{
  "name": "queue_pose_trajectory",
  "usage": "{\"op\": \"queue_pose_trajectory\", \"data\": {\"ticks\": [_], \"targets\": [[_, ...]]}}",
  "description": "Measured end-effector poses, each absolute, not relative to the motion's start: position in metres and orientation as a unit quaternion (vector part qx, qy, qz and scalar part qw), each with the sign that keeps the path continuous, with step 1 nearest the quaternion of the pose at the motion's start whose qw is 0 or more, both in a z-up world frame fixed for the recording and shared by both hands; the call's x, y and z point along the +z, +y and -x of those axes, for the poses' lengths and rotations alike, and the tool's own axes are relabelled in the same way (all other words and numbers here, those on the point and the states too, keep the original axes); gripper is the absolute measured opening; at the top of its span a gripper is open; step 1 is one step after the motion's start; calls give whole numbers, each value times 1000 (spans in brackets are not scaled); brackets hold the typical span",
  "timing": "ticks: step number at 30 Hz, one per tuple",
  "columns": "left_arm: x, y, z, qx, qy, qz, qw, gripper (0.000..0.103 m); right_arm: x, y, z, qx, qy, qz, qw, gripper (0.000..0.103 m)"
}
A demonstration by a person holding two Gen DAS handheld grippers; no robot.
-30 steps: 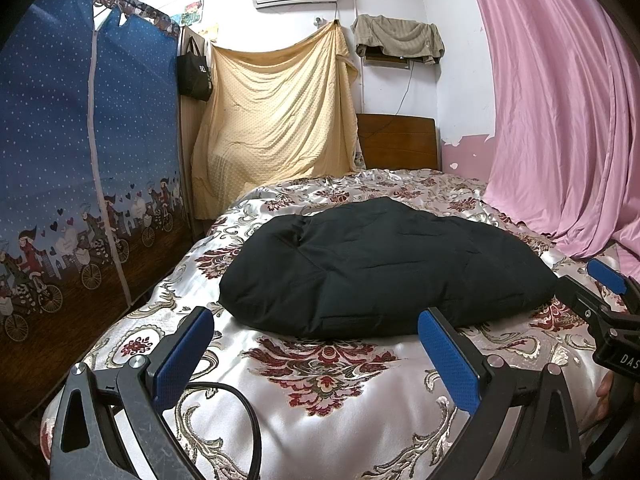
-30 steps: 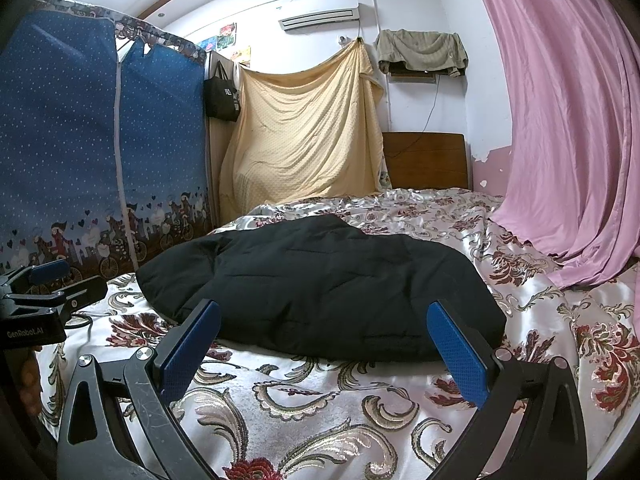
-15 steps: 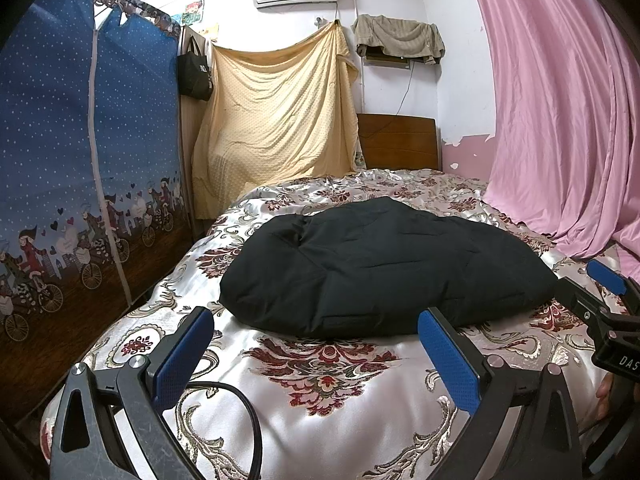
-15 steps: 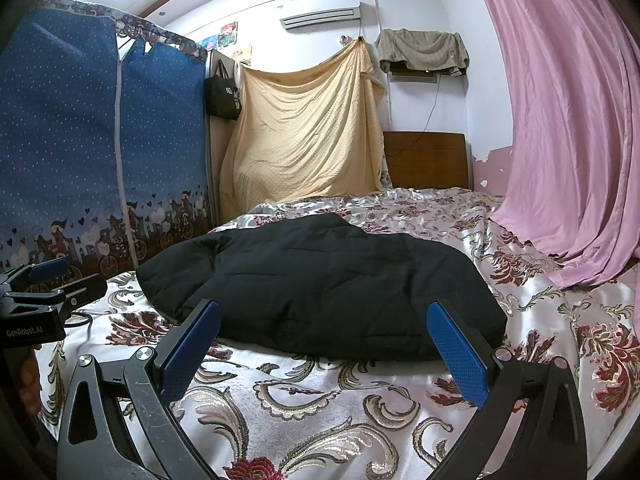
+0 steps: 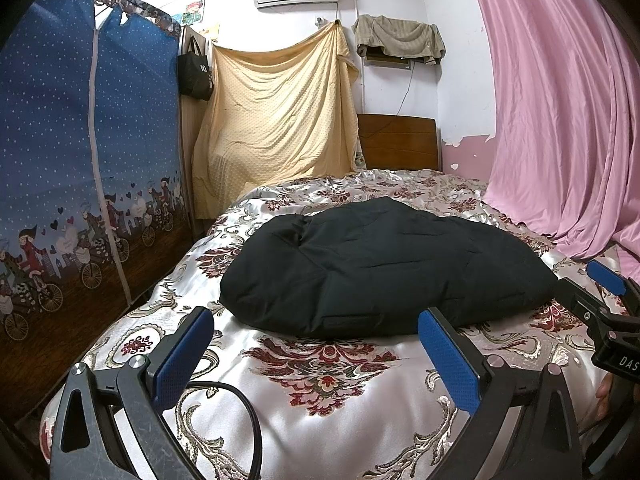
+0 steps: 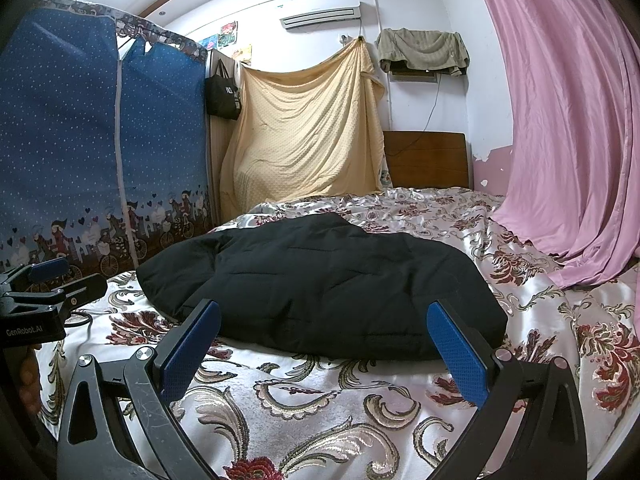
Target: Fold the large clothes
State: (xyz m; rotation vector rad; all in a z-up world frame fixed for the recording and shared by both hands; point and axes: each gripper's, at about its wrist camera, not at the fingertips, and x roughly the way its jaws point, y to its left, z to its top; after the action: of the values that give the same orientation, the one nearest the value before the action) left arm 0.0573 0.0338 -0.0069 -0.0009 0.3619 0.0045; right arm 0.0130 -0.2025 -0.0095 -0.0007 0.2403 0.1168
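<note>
A black padded garment (image 5: 380,264) lies folded in a thick bundle on the bed, also in the right wrist view (image 6: 320,288). My left gripper (image 5: 316,354) is open and empty, hovering over the bedspread just short of the garment's near edge. My right gripper (image 6: 324,344) is open and empty, also just in front of the garment's near edge. The right gripper shows at the right edge of the left wrist view (image 5: 600,300); the left gripper shows at the left edge of the right wrist view (image 6: 48,284).
The bed has a shiny floral bedspread (image 5: 320,400). A blue fabric wardrobe (image 5: 80,160) stands left of the bed. A pink curtain (image 5: 560,100) hangs on the right. A yellow sheet (image 5: 272,120) and wooden headboard (image 5: 400,144) are at the far end. A black cable (image 5: 244,420) lies by my left gripper.
</note>
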Motion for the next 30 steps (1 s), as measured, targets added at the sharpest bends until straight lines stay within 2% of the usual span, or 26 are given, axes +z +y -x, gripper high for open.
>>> {"op": "queue_pose_trajectory", "data": {"ticks": [30], "targets": [[-10, 39, -56, 35, 187, -4, 982, 103, -12, -200, -11, 59, 122, 3, 991, 102]]}}
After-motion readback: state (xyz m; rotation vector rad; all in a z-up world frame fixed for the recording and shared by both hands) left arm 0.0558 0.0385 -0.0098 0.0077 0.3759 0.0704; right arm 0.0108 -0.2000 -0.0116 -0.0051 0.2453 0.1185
